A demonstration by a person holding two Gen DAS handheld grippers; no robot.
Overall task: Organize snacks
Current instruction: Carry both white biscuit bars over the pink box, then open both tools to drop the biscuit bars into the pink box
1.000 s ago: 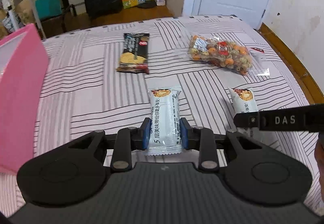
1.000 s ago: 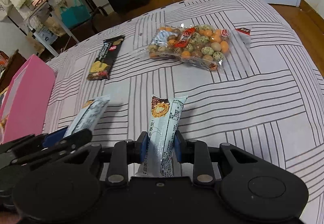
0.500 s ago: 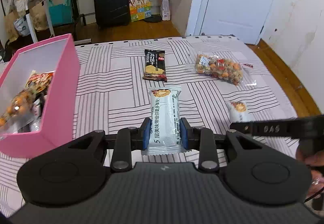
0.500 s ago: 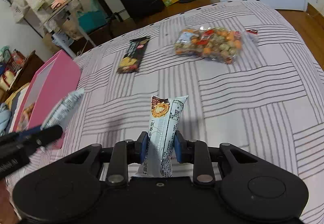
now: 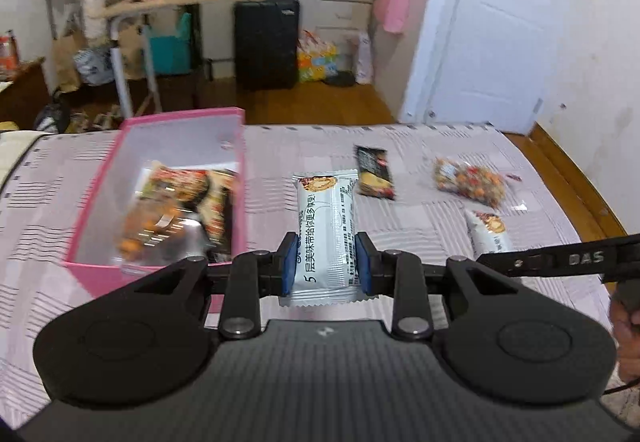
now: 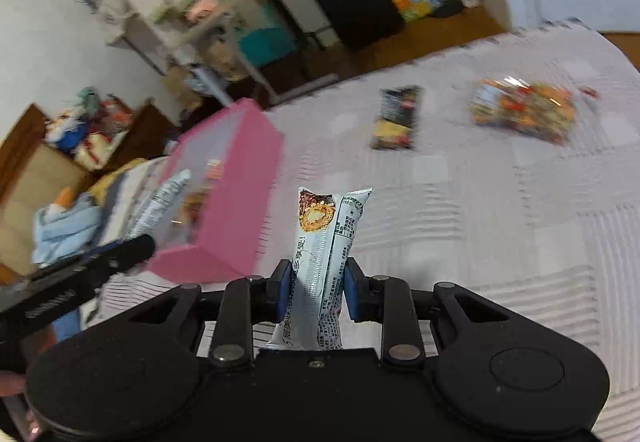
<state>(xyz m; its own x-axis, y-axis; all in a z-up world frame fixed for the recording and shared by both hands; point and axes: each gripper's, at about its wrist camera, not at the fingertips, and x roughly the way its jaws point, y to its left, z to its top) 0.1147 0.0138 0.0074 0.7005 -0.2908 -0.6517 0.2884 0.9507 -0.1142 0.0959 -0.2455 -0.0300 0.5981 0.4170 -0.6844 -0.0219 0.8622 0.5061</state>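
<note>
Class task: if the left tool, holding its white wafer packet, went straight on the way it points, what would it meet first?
Probably the striped bedspread, between the pink box and the black snack bar; depth is unclear.

Glossy plastic wafer packet (image 5: 326, 230)

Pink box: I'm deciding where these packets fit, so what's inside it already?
The pink box holds several snack packs, orange and dark printed, piled toward its near end. They are blurred, so no count. The near wall hides the floor beneath them.
</note>
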